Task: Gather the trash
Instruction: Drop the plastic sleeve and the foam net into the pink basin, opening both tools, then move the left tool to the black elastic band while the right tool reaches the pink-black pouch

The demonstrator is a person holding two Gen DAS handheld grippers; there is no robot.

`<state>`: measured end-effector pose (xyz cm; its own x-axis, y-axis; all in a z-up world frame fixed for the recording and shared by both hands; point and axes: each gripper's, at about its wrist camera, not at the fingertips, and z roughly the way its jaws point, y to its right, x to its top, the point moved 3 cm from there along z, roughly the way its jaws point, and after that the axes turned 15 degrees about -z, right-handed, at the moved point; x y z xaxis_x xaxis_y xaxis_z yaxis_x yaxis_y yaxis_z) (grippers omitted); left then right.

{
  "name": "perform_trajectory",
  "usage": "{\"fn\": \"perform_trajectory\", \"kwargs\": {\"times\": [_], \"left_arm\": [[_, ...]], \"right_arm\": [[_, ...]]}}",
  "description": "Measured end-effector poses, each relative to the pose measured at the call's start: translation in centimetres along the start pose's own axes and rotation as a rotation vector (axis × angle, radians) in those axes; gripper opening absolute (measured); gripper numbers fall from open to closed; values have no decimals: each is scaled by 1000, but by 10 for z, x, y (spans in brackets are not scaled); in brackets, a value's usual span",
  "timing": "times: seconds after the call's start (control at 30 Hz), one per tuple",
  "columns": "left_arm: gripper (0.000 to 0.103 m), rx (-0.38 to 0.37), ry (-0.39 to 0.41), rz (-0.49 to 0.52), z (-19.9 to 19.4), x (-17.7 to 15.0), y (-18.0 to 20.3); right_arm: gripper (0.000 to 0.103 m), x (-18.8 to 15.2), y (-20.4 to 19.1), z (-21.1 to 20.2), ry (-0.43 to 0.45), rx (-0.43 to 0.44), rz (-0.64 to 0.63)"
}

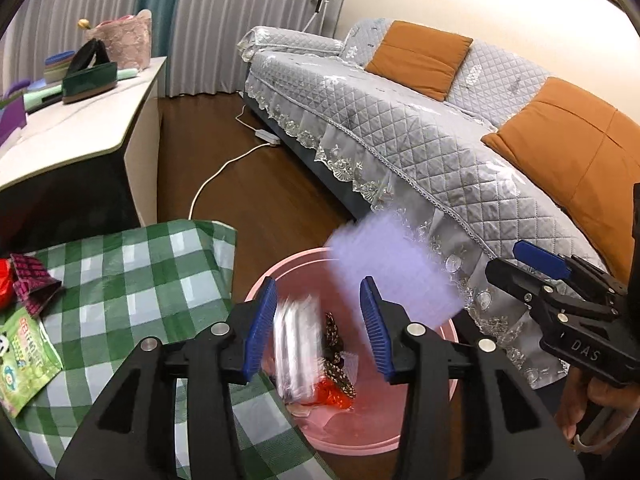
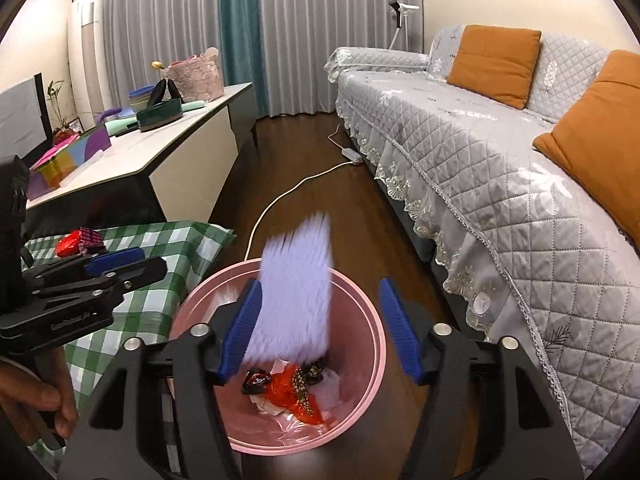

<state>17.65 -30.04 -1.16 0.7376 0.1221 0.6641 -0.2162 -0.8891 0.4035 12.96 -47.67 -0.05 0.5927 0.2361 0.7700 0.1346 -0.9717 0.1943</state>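
A pink bin point(image 1: 360, 436) point(image 2: 360, 360) stands on the floor beside the green checked table point(image 1: 132, 280) point(image 2: 168, 240). It holds red and dark wrappers point(image 1: 334, 394) point(image 2: 296, 392). My left gripper point(image 1: 318, 328) is open above the bin, with a blurred silver packet point(image 1: 298, 348) falling between its fingers. My right gripper point(image 2: 320, 328) is open above the bin, with a blurred lilac packet point(image 2: 296, 288) point(image 1: 396, 264) dropping from it. A dark pink wrapper point(image 1: 32, 282) point(image 2: 91, 238), a red wrapper point(image 2: 68, 245) and a green packet point(image 1: 24, 356) lie on the table.
A grey quilted sofa point(image 2: 500, 152) point(image 1: 400, 128) with orange cushions runs along the right. A white power cord point(image 2: 288, 196) crosses the dark wood floor. A white cabinet point(image 2: 168, 148) with bags and boxes stands at the left.
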Motion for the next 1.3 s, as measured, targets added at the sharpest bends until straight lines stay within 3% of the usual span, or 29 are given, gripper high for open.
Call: {"fn": "perform_trajectory", "kwargs": {"times": [0.1,0.17,0.23,0.37,0.47,0.83,0.93,1.1,1.3], "left_arm": [[44,5,2,-17,-7,-2,-7],[48,9,3,-22,-13,-2,-12],[57,19,12,-24,-24,-4,-18],[64,38,39,-15,-49,-3,-32],[67,62,70,-14,-72,-1,-47],[69,199,192,-88,-153,9,-139],[69,283,246,-116,-172,5,-174],[69,396,294,-154,-190,7,-228],[68,486,331,-219,-206,12,-288]], "right_arm": [[66,0,1,0,-1,-5,8],[79,0,0,0,4,-17,22],[87,1,0,-2,19,-16,43],[94,5,-7,-4,46,21,92],[95,10,-16,-4,68,112,133],[96,39,-100,-17,97,172,15],[96,45,-126,-20,112,183,-32],[90,50,-153,-14,113,205,-71],[59,61,-184,9,93,291,-72]]}}
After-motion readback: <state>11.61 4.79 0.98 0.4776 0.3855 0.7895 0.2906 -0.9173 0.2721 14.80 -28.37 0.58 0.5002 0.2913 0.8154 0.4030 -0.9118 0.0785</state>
